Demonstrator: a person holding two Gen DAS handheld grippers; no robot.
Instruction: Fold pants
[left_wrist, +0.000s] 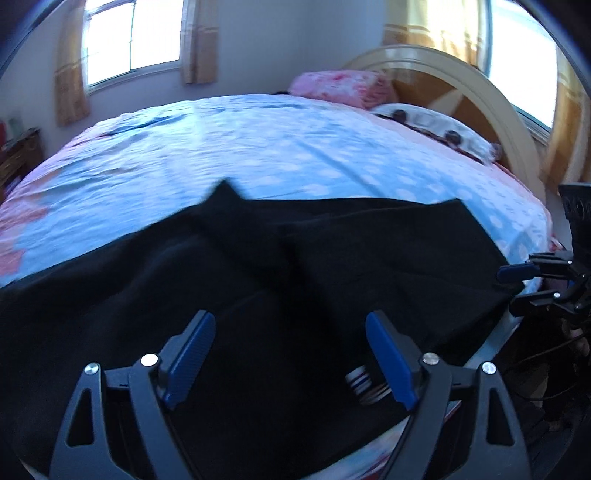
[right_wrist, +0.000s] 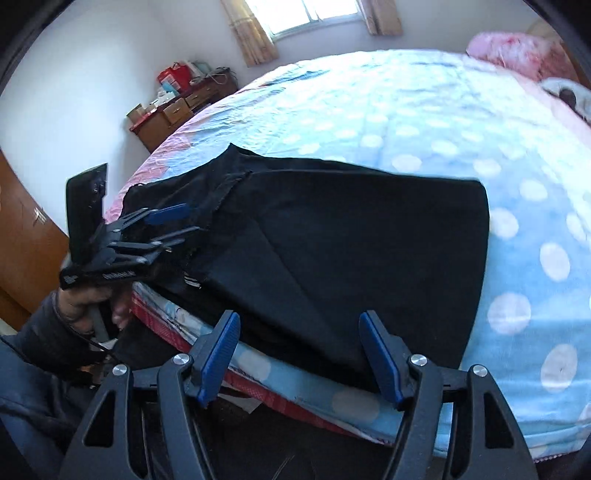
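Left gripper (left_wrist: 290, 354): jaws apart, blue pads (left_wrist: 192, 354) spread wide, nothing between them, poised low over the black pants (left_wrist: 258, 280) near the front edge of the bed (left_wrist: 258, 147). Right gripper (right_wrist: 299, 354): jaws likewise apart and empty, held at the front edge of the bed over the near hem of the same garment. From the right wrist view, left gripper (right_wrist: 173, 225) seen side-on at the left end of the pants (right_wrist: 351, 240), fingers parted over a bunched, seamed section — probably the waistband end, with a small striped label (right_wrist: 192, 281) just beside it. From the left wrist view, right gripper (left_wrist: 524, 284) seen at the far right, by the right end of the fabric. Pants spread lengthwise along the front edge of the bed, partly overhanging it, upper layer lying diagonally across the lower one; one fold apparently in place, though dark cloth hides the layer count. Far corners of the garment flat on the blue dotted bedcover (right_wrist: 480, 129). Pink pillow (left_wrist: 340, 86) and patterned pillow (left_wrist: 436, 129) well apart, at the headboard (left_wrist: 461, 85) end; wooden dresser (right_wrist: 177, 110) beyond the far-left corner of the bed. Step in hand, as judged: positioning between folds — no cloth gripped by either side. Next move calls for both pad pairs closing on matching corners or edge points at each end, catching all layers, then an even lift and carry-over so the edges align. Risk, as judged: uneven capture of layers at the bunched left end.
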